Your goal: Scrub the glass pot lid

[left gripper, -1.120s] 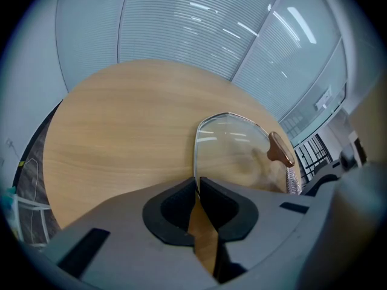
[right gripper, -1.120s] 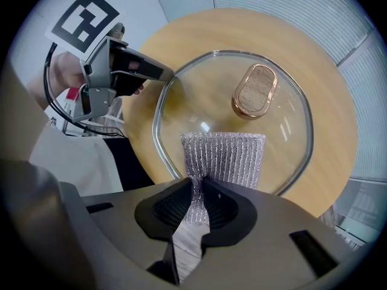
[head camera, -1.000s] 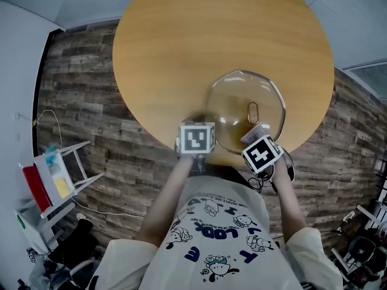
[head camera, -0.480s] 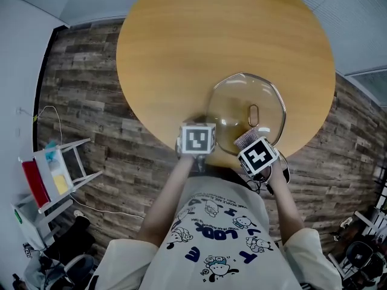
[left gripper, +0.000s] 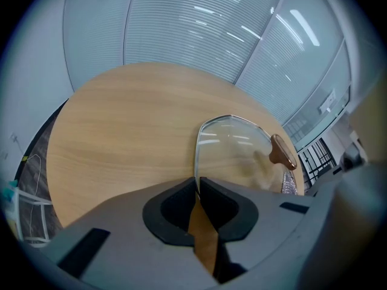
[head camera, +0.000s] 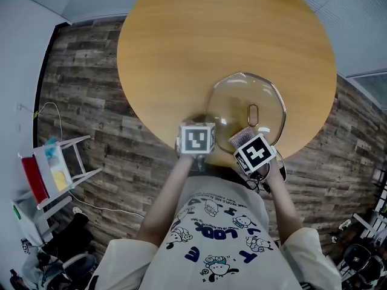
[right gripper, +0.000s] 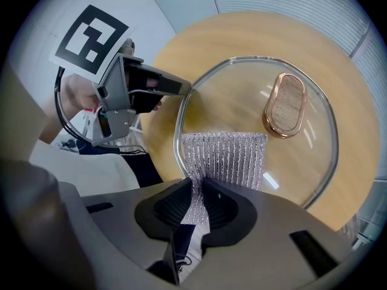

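- Reaching both forearms forward from the torso, close together, left forearm (head camera: 171, 189) and right forearm (head camera: 283, 199) running roughly side by side.
- Pinching the left gripper (left gripper: 197, 185) onto the near rim of the glass pot lid (left gripper: 237, 150), jaws almost together with the thin edge between them.
- Clamping the right gripper (right gripper: 197, 189) on the near edge of a silver mesh scrubbing cloth (right gripper: 227, 154), jaws tight against it.
- Wrapping the left hand (right gripper: 75, 95) around the left gripper's handle.
- Angling the right gripper inward, toward the left one, tips near each other.
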The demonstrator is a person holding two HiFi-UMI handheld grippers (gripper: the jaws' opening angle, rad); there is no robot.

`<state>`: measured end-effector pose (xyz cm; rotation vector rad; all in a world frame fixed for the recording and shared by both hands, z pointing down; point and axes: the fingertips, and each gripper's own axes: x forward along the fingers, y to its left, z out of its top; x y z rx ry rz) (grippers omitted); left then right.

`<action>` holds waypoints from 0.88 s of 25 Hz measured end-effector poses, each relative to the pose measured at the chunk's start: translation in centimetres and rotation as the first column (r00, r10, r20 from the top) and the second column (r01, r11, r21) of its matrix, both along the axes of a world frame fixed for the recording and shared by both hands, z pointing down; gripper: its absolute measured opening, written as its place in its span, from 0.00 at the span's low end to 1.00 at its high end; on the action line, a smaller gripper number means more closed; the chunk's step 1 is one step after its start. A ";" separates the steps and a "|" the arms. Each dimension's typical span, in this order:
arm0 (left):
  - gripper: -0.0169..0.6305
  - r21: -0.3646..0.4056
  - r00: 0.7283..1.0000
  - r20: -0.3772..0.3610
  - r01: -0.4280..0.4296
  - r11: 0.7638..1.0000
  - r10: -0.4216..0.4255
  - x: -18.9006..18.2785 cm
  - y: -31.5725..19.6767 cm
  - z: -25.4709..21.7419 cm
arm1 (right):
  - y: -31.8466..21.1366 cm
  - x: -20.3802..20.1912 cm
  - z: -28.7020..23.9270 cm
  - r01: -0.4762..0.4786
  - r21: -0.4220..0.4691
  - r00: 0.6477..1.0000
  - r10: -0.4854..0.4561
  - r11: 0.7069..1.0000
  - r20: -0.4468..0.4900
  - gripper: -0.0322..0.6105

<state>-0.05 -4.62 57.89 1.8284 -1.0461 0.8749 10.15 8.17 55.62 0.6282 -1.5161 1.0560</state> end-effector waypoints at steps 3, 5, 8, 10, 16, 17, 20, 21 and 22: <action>0.08 0.001 1.000 0.000 0.006 1.000 -0.006 0.1 -0.1 0.0 | -0.4 -0.3 0.0 0.000 0.003 1.000 0.000 1.000 0.014 0.15; 0.08 0.000 1.000 0.004 0.008 1.000 -0.008 0.1 -0.1 0.0 | -0.6 -0.5 0.0 -0.002 0.006 1.000 0.002 1.000 0.024 0.15; 0.08 0.000 1.000 0.005 0.014 1.000 -0.014 -0.1 -0.1 0.0 | -0.7 -0.9 0.0 -0.013 0.007 0.999 0.013 1.000 0.040 0.15; 0.08 -0.002 1.000 0.005 0.017 1.000 -0.017 -0.1 -0.1 0.1 | -0.8 -1.1 0.0 -0.016 0.007 0.999 0.016 1.000 0.043 0.15; 0.08 0.003 1.000 0.004 0.010 1.000 -0.010 0.2 -0.1 0.1 | -1.2 -1.3 -0.1 -0.033 0.013 0.997 0.032 0.999 0.064 0.15; 0.08 0.004 1.000 0.005 0.010 1.000 -0.010 0.2 -0.2 0.1 | -1.3 -1.4 -0.1 -0.040 0.014 0.997 0.039 0.999 0.071 0.15; 0.08 0.004 1.000 0.006 0.009 1.000 -0.009 0.3 -0.1 0.0 | -1.7 -1.8 -0.2 -0.050 0.020 0.995 0.048 0.999 0.085 0.15; 0.08 0.005 1.000 0.006 0.008 1.000 -0.008 0.3 0.0 0.0 | -1.9 -1.9 -0.2 -0.054 0.025 0.995 0.052 0.998 0.090 0.15; 0.08 0.006 1.000 0.007 0.007 1.000 -0.007 0.4 0.0 0.0 | -2.0 -2.0 -0.2 -0.060 0.029 0.994 0.057 0.998 0.096 0.15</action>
